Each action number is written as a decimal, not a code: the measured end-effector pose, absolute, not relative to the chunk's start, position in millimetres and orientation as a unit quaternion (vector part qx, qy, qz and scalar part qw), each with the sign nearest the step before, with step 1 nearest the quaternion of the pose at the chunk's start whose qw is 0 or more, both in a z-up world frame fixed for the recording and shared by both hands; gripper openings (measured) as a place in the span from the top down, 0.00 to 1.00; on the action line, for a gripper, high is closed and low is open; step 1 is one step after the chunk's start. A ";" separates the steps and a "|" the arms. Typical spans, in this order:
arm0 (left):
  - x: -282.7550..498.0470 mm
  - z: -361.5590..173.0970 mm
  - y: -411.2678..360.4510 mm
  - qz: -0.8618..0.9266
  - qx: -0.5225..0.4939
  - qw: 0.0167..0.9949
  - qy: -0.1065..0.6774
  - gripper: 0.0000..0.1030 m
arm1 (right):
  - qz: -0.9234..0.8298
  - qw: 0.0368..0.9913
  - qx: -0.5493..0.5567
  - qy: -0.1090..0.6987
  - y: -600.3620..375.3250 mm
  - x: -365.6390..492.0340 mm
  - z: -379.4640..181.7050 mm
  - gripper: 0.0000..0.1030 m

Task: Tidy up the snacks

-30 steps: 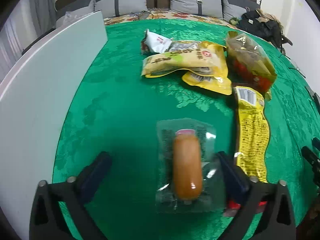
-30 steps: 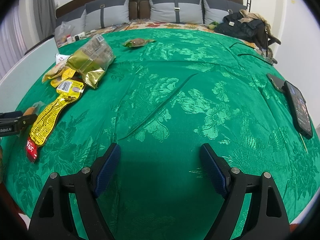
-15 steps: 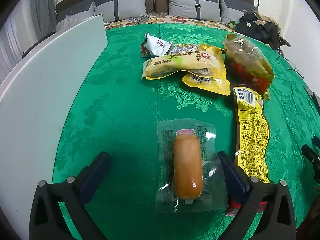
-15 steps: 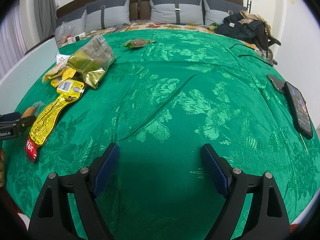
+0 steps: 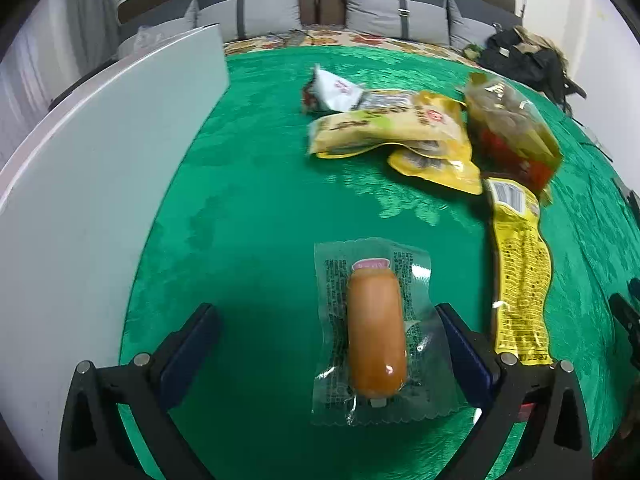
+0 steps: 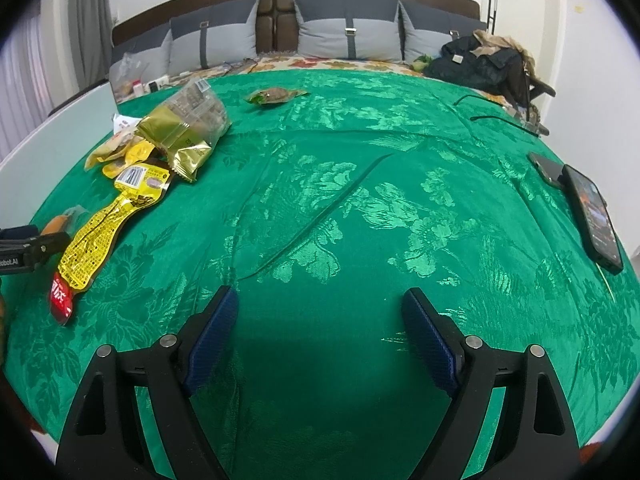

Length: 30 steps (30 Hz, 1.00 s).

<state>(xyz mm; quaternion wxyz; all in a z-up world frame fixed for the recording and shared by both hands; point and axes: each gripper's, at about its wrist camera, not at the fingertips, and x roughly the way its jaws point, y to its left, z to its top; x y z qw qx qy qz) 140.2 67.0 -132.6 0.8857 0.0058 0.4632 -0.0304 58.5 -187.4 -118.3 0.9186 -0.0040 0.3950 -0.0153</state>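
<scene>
Left wrist view: the left claw (image 5: pixel 326 334) is spread wide with nothing in it, and the wrapped sausage (image 5: pixel 374 334) lies flat on the green cloth (image 5: pixel 248 184) between its two fingers, sitting much closer to the right finger than the left. Just outside that right finger is the long yellow packet (image 5: pixel 518 276), and farther ahead sits the pile of yellow pouches (image 5: pixel 396 130) with a white wrapper (image 5: pixel 332 88) behind it and a clear bag of snacks (image 5: pixel 508 128) to the right. A white board (image 5: pixel 100 184) runs along the left side. My guess is we're at the "line up on the sausage" step, so next it needs to shift a bit right to centre, drop, and close on that slippery film without snagging the cloth. Right wrist view: the right claw (image 6: pixel 320 340) is also wide and empty, hovering over bare cloth. All the snacks are off to its far left, a small green packet (image 6: pixel 274 96) lies far ahead, and a phone (image 6: pixel 594 218) sits off to the right.
</scene>
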 end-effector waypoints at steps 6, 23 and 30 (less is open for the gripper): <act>140.4 -133.4 65.5 -0.028 0.007 0.887 0.461 0.00 | -0.015 0.919 -0.004 0.395 -187.6 58.8 -118.4 0.15; 140.5 -133.9 65.6 -0.028 0.007 0.887 0.460 0.00 | -0.015 0.919 -0.004 0.395 -187.2 58.4 -118.8 0.15; 140.4 -134.2 65.5 -0.028 0.007 0.887 0.460 0.00 | 0.013 0.899 0.089 0.428 -199.5 63.1 -108.2 0.16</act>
